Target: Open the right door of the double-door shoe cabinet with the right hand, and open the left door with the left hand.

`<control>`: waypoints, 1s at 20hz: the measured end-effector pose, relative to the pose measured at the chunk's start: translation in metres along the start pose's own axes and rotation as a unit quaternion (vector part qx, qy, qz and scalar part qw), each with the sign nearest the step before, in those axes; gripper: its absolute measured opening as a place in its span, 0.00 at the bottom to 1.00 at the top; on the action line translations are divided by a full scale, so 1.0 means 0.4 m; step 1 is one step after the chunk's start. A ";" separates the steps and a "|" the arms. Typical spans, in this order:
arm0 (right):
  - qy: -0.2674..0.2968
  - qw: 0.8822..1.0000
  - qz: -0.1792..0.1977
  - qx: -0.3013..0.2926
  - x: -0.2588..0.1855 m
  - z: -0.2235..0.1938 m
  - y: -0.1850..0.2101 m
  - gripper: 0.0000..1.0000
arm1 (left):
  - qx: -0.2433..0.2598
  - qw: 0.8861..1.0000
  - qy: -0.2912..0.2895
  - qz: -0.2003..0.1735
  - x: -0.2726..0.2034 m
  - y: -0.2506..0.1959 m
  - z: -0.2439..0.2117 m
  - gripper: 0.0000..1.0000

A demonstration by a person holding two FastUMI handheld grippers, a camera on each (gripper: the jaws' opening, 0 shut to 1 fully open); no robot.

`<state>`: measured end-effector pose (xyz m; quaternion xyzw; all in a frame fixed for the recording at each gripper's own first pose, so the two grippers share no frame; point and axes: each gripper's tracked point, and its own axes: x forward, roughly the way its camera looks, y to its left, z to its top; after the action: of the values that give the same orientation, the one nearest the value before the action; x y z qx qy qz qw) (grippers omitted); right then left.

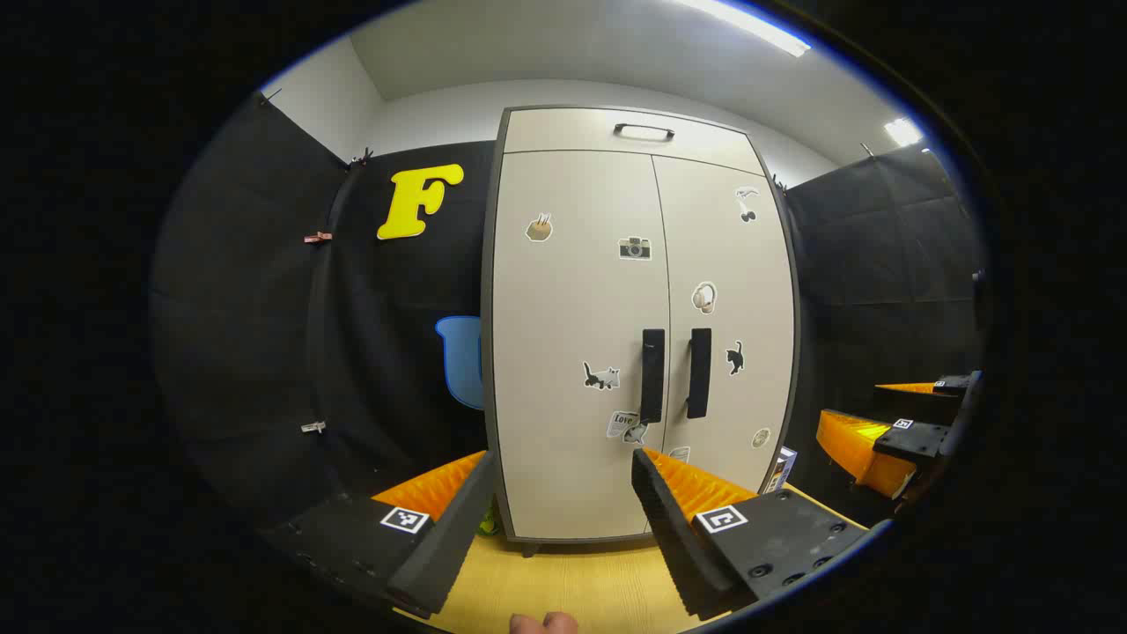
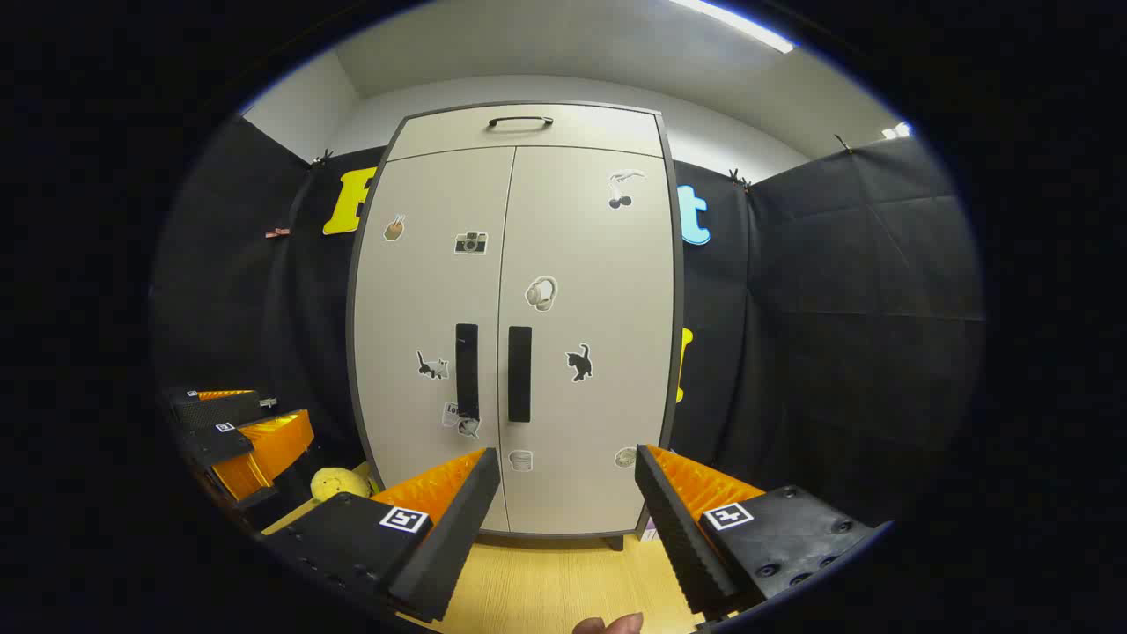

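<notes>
Beige and grey-edged, the cabinet (image 1: pixel 572 352) stands upright on the wooden table (image 1: pixel 572 590), both doors shut, so nothing inside can be seen. The left door (image 1: pixel 572 291) and right door (image 1: pixel 726 264) meet at a centre seam, with the left handle (image 1: pixel 652 376) and right handle (image 1: pixel 699 373) just beside it. A drawer (image 1: pixel 634 132) with its own handle sits above. The left gripper (image 1: pixel 550 519) is spread wide, empty, well apart from the doors. The right gripper (image 2: pixel 563 515) is likewise wide and empty, facing the right handle. A yellow plush (image 2: pixel 339 482) lies beside the cabinet's left foot.
</notes>
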<state>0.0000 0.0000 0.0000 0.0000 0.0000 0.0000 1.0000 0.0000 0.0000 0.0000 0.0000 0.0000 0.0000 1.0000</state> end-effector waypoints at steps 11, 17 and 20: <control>0.005 1.000 0.001 0.005 -0.015 -0.005 0.024 0.97 | -0.009 1.000 -0.001 0.003 -0.015 0.027 0.001 0.94; 0.006 1.000 0.002 0.007 0.010 -0.005 0.040 0.97 | -0.003 1.000 0.002 0.001 -0.002 0.040 -0.006 0.94; 0.002 1.000 0.004 0.013 0.062 0.015 0.050 0.97 | -0.001 1.000 0.004 -0.002 0.011 0.048 -0.010 0.94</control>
<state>0.0250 0.0198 0.0059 0.0125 0.0020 0.0044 0.9999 0.0042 0.0190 -0.0040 -0.0008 0.0035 -0.0020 1.0000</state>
